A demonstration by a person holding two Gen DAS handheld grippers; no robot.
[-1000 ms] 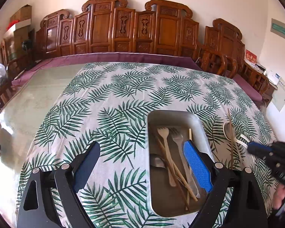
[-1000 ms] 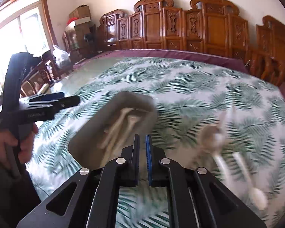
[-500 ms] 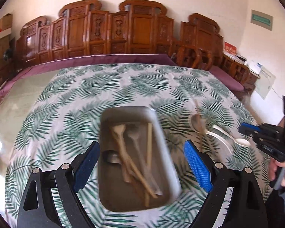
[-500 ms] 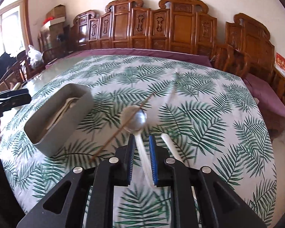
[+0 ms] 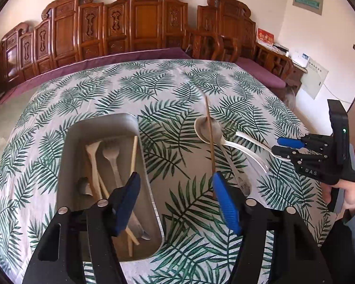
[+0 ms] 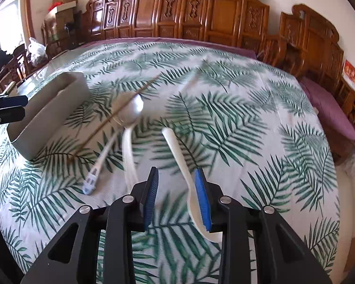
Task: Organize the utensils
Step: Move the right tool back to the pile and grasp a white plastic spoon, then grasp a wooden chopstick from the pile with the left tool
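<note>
Right gripper (image 6: 176, 189) is hanging low over the leaf-print tablecloth (image 6: 224, 123), jaws partly apart and just been opening. A white plastic spoon (image 6: 177, 151) is lying on the cloth between the pads, close to the right-hand pad (image 6: 202, 198); can't tell if it's touching, nothing is being squeezed. Just left of it, a second white spoon (image 6: 127, 127) is lying with a brown chopstick (image 6: 120, 116) crossing its bowl, and a metal utensil with a patterned handle end (image 6: 92, 177) is sitting beside them.

Left gripper (image 5: 175, 198) is hovering with jaws at a medium gap, just been closing, nothing between them. It's straddling the right wall of the grey metal tray (image 5: 144, 165): left pad (image 5: 127, 201) over the tray, right pad (image 5: 224, 203) over the cloth near the chopstick's near end. The tray is holding a fork (image 5: 112, 158), pale wooden utensils (image 5: 93, 163) and chopsticks (image 5: 133, 151). A hand (image 5: 343, 194) is gripping the right gripper's handle at the right edge.
</note>
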